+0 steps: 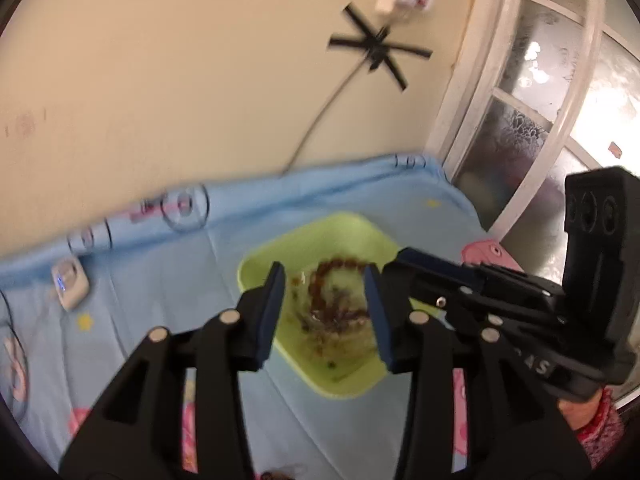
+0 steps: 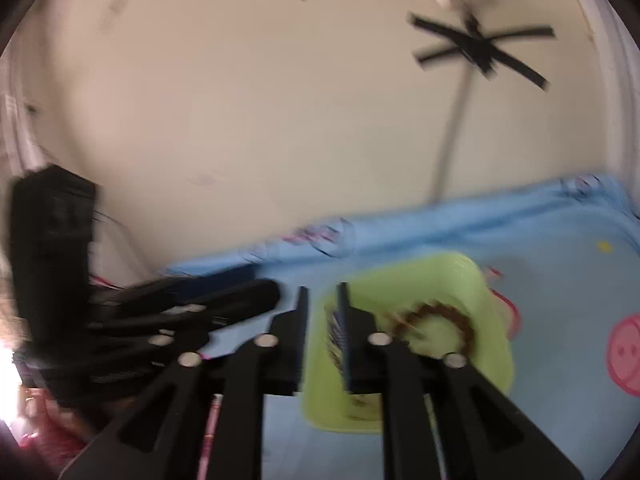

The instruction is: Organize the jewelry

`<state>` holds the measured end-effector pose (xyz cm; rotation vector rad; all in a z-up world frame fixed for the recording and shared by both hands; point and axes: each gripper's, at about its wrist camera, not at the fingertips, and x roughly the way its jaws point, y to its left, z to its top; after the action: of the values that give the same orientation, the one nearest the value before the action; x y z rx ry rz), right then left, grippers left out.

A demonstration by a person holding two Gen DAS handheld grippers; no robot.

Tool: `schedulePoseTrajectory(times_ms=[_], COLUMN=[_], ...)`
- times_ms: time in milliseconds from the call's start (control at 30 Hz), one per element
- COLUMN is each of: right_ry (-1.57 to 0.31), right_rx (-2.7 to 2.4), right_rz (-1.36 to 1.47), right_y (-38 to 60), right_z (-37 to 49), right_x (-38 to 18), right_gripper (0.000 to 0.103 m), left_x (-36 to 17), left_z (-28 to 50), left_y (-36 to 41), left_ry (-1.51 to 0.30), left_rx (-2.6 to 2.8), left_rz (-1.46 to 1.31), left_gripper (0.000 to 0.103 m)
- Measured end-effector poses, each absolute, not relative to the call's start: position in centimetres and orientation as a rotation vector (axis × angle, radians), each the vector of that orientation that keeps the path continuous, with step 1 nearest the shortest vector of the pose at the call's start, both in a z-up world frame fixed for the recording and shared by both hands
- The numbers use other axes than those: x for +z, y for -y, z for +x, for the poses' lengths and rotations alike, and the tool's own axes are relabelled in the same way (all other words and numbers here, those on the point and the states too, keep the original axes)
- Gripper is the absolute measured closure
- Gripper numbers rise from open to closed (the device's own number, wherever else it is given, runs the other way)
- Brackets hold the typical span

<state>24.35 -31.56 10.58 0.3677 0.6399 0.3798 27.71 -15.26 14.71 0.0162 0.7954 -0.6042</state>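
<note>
A light green square tray (image 1: 256, 268) lies on the blue mat and holds a brown beaded bracelet (image 1: 334, 268) and other small jewelry, blurred. My left gripper (image 1: 326, 280) is open and empty, its fingers either side of the tray's middle, above it. In the right wrist view the same tray (image 2: 496, 336) holds the brown bracelet (image 2: 460, 318). My right gripper (image 2: 322, 300) is open with a narrow gap, empty, above the tray's left edge. The other gripper shows at left in this view (image 2: 224, 300).
A blue cartoon-print mat (image 1: 132, 320) covers the surface against a beige wall. A small white device (image 1: 70, 282) sits at the mat's left edge. A cable taped with black strips (image 1: 378, 50) hangs on the wall. A white-framed window (image 1: 532, 112) stands right.
</note>
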Motion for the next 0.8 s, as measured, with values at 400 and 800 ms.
schedulePoseTrajectory(times_ms=[400, 800], right_ry=[-0.63, -0.767], right_rx=[0.429, 0.403], right_rz=[0.366, 0.328], right_y=[25.5, 20.8], right_z=[11.5, 5.6], right_x=[3.5, 0.1], right_gripper=[0.09, 0.09], left_x=[10.2, 6.6], left_z=[16.5, 7.7], left_y=[1.2, -8.2], left_ry=[-0.743, -0.761], left_rx=[-0.495, -0.38], left_rz=[-0.107, -0.153], left_gripper=[0.064, 0.064])
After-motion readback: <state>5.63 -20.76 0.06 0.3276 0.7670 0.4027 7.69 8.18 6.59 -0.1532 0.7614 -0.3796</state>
